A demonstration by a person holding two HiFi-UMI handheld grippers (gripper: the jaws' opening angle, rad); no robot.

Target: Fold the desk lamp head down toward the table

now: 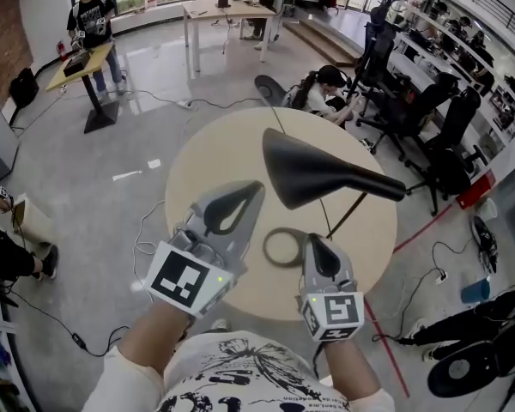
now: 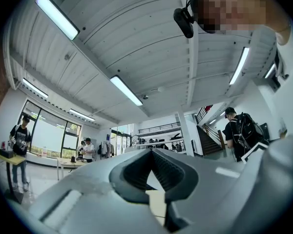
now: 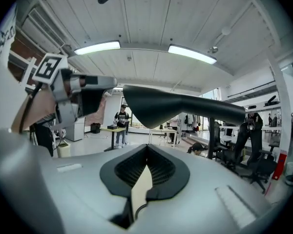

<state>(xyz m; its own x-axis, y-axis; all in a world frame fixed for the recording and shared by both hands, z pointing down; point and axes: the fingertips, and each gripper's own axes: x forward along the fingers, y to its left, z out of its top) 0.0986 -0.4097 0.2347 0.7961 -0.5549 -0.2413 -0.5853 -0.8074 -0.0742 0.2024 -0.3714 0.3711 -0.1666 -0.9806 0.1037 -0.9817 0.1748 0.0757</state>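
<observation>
Black lamp head [image 1: 322, 172] above round table [image 1: 213, 154]

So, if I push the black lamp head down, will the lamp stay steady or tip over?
It may tip: the lamp head is wide and stands over a small ring base. The arm is very thin, so it probably wobbles under a push. The head looks smooth, likely light plastic, and perhaps slippery to grip.

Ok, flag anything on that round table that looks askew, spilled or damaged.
Nothing stands out. The black lamp head hangs raised over the round table, and its ring base lies flat. The left gripper and right gripper are shut and empty.
</observation>
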